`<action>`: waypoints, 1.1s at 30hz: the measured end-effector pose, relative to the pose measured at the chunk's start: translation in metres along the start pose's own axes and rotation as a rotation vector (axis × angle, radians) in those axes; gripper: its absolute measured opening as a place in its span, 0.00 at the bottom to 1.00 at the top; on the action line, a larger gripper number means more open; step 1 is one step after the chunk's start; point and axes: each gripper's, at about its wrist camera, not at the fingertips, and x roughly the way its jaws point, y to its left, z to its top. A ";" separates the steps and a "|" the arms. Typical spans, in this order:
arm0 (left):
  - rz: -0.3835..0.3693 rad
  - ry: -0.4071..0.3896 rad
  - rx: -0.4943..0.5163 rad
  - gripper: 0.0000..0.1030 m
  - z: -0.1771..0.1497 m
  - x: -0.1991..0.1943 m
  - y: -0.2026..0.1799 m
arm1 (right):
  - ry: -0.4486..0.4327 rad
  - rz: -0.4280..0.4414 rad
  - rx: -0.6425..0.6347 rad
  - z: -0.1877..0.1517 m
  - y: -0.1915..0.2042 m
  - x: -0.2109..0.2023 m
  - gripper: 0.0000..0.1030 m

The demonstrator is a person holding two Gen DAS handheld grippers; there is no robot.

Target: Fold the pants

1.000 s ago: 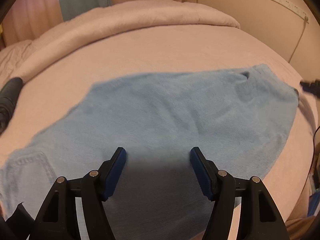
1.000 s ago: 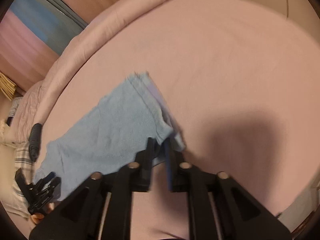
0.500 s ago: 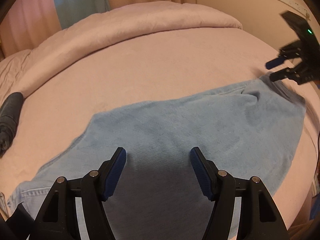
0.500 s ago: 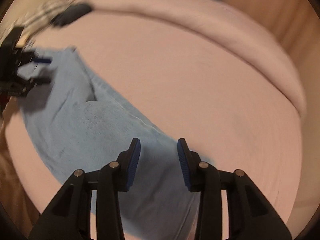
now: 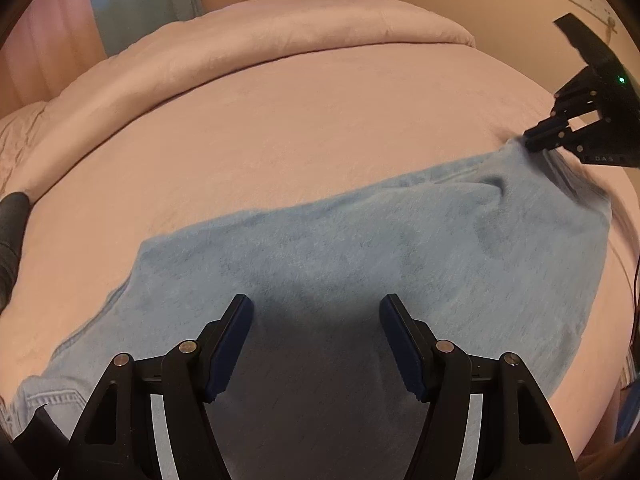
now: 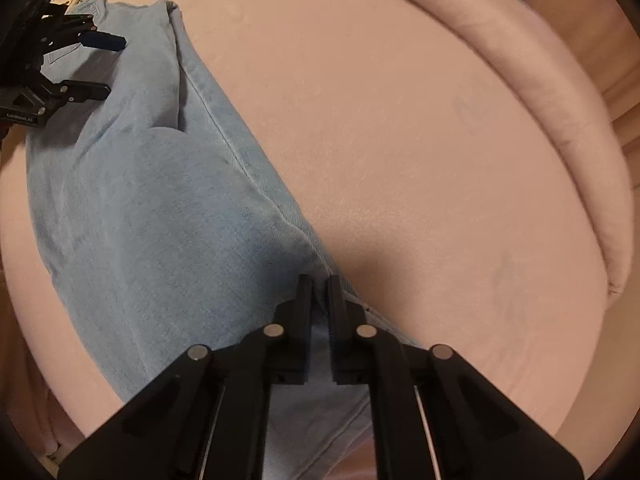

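Light blue pants (image 5: 360,248) flat across pink bed (image 5: 280,120). Right tool (image 6: 316,292) just clamped on seam edge. Left tool (image 5: 316,320) open, hovering above waist end.

Landmark: pants (image 5: 360,264), lying flat in a long strip across the bed (image 5: 280,128).

- Beyond the pants' far long edge: broad bare sheet, open passage up to the rolled duvet (image 5: 280,36), which forms a raised ridge.
- At one end of the pants: right gripper (image 5: 538,140) occupies the hem corner, jaws pinched on the cloth.
- Above the pants' other end: left gripper (image 5: 316,320), jaws apart.
- Left of the pants at the bed's edge: a dark object (image 5: 12,224).
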 end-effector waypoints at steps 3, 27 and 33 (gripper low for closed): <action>0.006 -0.032 -0.013 0.65 0.010 0.000 -0.003 | -0.027 -0.100 0.053 -0.004 -0.010 -0.015 0.05; 0.184 -0.053 -0.328 0.65 -0.110 -0.088 0.110 | -0.257 0.189 1.222 -0.205 -0.016 -0.033 0.33; 0.275 -0.180 -0.665 0.67 -0.180 -0.164 0.179 | -0.300 0.185 1.221 -0.185 0.008 -0.043 0.24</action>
